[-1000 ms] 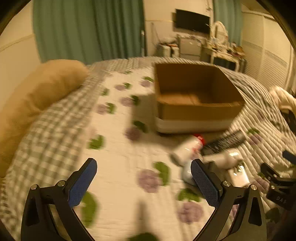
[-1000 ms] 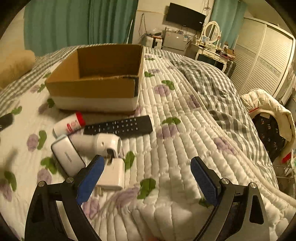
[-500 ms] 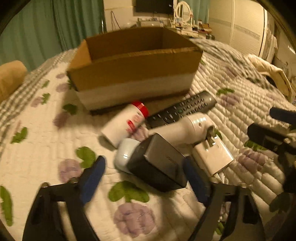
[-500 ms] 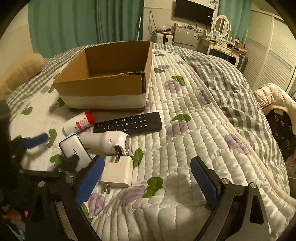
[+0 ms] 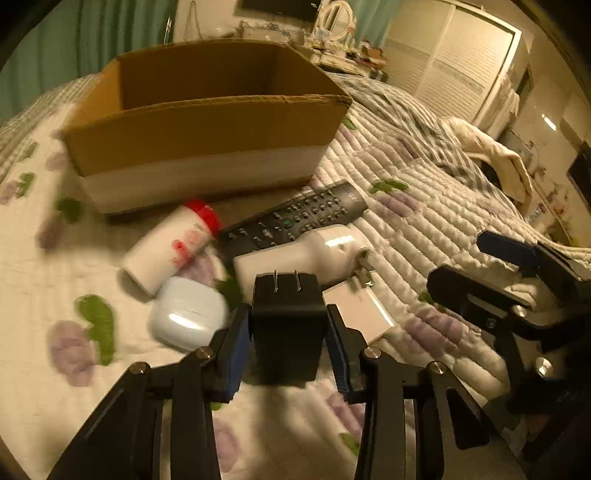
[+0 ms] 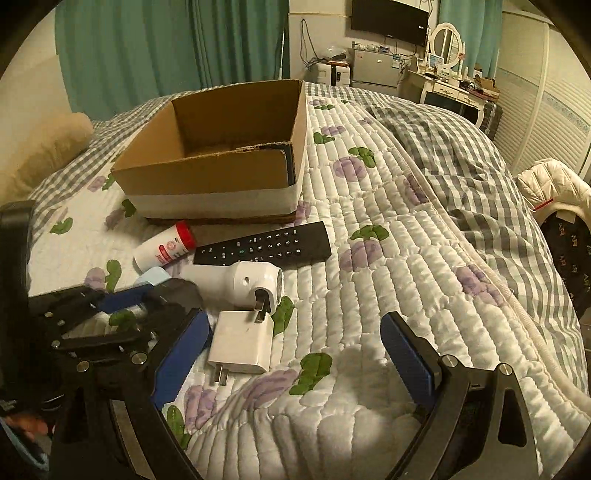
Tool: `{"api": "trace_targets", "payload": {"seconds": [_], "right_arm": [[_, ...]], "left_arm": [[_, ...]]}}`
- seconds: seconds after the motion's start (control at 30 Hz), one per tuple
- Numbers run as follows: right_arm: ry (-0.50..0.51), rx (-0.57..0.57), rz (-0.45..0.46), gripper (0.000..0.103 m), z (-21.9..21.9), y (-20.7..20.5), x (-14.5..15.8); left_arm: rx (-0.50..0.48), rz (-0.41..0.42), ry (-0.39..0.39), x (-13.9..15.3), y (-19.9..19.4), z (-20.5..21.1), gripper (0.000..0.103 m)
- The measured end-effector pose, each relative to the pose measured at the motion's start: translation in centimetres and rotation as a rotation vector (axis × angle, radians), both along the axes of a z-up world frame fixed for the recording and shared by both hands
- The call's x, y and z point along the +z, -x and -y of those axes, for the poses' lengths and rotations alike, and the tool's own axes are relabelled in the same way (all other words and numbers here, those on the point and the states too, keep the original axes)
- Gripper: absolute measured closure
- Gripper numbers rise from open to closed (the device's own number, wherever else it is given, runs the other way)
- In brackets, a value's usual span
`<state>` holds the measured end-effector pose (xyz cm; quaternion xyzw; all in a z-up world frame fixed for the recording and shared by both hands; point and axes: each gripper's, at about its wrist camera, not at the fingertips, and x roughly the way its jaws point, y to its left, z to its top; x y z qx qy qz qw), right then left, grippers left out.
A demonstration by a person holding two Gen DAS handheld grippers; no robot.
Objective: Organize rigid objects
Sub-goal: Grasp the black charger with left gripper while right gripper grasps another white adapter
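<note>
1. I am seeing the left tongs (image 5: 288, 332), which stood wide and empty a second ago, now pinching the black charger (image 5: 286, 325) between the blue pads, prongs pointing away from me.
2. That charger was lying on the quilt half a second ago; it is now sitting inside the left tongs, so I am judging the first pick as made and the carry to the cardboard box (image 5: 207, 122) as the step in hand.
3. The box is sitting ahead of both tongs, open at the top, with nothing showing inside it.
4. I am keeping the right tongs (image 6: 291, 354) wide and empty, unchanged, with the white charger (image 6: 242, 347) lying just beside their left finger.
5. Between the tongs and the box I am looking at the white cylinder device (image 6: 240, 284), the black remote (image 6: 264, 247), the red-capped bottle (image 6: 166, 249) and a white rounded case (image 5: 188, 317), all loose and crowded together.
6. Everything is resting on a soft quilted bed (image 6: 406, 277) with purple flowers, so things may tip as I lift.
7. Around it I am seeing green curtains (image 6: 147, 55), a wall television (image 6: 389, 18) and a dressing table (image 6: 454, 85).
</note>
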<state>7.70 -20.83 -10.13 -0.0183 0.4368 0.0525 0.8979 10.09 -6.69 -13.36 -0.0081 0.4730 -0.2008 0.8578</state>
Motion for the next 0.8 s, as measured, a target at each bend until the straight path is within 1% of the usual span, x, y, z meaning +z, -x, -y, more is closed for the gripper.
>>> {"api": "trace_targets", "payload": {"seconds": [0.07, 0.17, 0.23, 0.33, 0.37, 0.4, 0.47, 0.57, 0.67, 0.73, 0.8], "right_arm": [[-0.005, 0.0, -0.002, 0.009, 0.1, 0.0, 0.0], [-0.006, 0.0, -0.005, 0.009, 0.2, 0.1, -0.1], [-0.008, -0.003, -0.007, 0.009, 0.3, 0.0, -0.1], [0.003, 0.003, -0.017, 0.008, 0.0, -0.2, -0.2], [0.01, 0.014, -0.028, 0.008, -0.3, -0.4, -0.4], [0.016, 0.024, -0.038, 0.008, -0.6, -0.6, -0.6], [0.041, 0.039, -0.092, 0.008, -1.6, -1.3, -1.5], [0.071, 0.089, -0.163, 0.008, -3.8, -2.3, -3.2], [0.09, 0.092, -0.238, 0.008, -5.0, -3.5, -5.4], [0.104, 0.089, -0.263, 0.009, -5.3, -3.9, -6.4], [0.097, 0.111, -0.27, 0.015, -5.7, -4.0, -6.9]], "left_arm": [[0.004, 0.03, -0.03, 0.0, -0.2, 0.8, 0.063], [0.012, 0.037, -0.042, 0.3, -0.1, 0.9, 0.064], [0.036, 0.043, -0.045, 0.8, 0.3, 0.3, 0.065], [0.071, 0.136, -0.123, 2.9, 1.6, -0.5, 0.065], [0.079, 0.168, -0.137, 3.8, 2.0, -1.1, 0.065], [0.088, 0.183, -0.141, 4.4, 2.1, -1.6, 0.065], [0.12, 0.199, -0.137, 5.5, 1.9, -2.9, 0.065], [0.154, 0.207, -0.134, 5.7, 1.7, -4.2, 0.065], [0.167, 0.178, -0.111, 5.2, 1.7, -5.2, 0.065], [0.167, 0.165, -0.101, 4.7, 1.9, -5.4, 0.065], [0.164, 0.167, -0.104, 4.5, 2.2, -5.5, 0.065]]}}
